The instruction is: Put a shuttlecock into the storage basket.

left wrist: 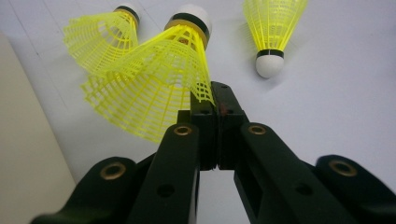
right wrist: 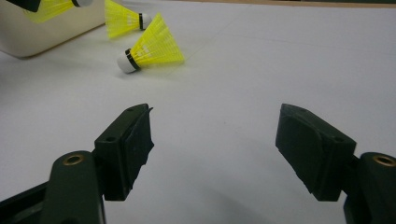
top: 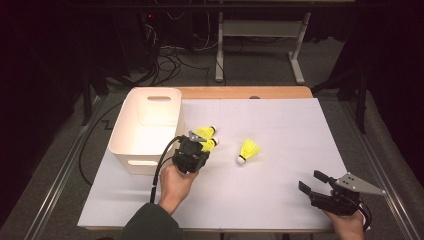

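Two hand-held grippers: left (left wrist: 217, 100) pinches a yellow shuttlecock's (left wrist: 159, 88) skirt edge; right (right wrist: 215, 140) gapes wide, holding nothing

Bin (top: 145, 131) blocks table's left, three shuttlecocks (top: 248, 150) mid-table, open sheet (top: 280, 190) centre & right

My left gripper (top: 206, 144) is matte black, its arms studded with brass-ringed screw holes, and a black cable trails from it toward six o'clock. My right gripper (top: 314, 182) carries a grey three-cornered plate. A dark green sleeve covers my left forearm.
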Demonstrator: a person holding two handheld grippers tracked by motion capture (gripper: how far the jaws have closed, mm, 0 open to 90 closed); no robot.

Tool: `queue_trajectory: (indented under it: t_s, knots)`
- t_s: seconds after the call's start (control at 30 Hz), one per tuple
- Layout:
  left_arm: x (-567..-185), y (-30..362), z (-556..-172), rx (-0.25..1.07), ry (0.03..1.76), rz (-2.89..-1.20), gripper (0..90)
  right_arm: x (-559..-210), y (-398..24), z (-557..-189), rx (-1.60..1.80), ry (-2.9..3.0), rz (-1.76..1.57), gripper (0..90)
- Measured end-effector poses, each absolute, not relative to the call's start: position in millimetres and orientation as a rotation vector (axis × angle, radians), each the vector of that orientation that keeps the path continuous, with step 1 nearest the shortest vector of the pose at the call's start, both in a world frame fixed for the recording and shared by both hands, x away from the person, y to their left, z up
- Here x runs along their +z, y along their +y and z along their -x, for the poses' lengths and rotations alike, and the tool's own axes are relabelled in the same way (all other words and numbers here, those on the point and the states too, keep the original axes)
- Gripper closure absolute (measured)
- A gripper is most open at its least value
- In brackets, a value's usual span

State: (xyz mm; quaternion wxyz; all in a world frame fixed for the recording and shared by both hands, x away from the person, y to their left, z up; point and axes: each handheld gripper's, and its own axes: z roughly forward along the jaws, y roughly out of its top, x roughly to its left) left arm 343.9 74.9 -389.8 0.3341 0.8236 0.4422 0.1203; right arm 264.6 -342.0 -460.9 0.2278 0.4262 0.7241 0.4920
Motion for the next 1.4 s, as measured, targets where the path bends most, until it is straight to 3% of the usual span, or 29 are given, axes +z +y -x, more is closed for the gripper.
queue_trajectory:
  t_s: [1.4]
  knots:
    - [-359, 71, -367, 0.322, 1.183, -2.149, 89.0, -461, -342, -264, 1.358, 1.998, -1.17, 27.4]
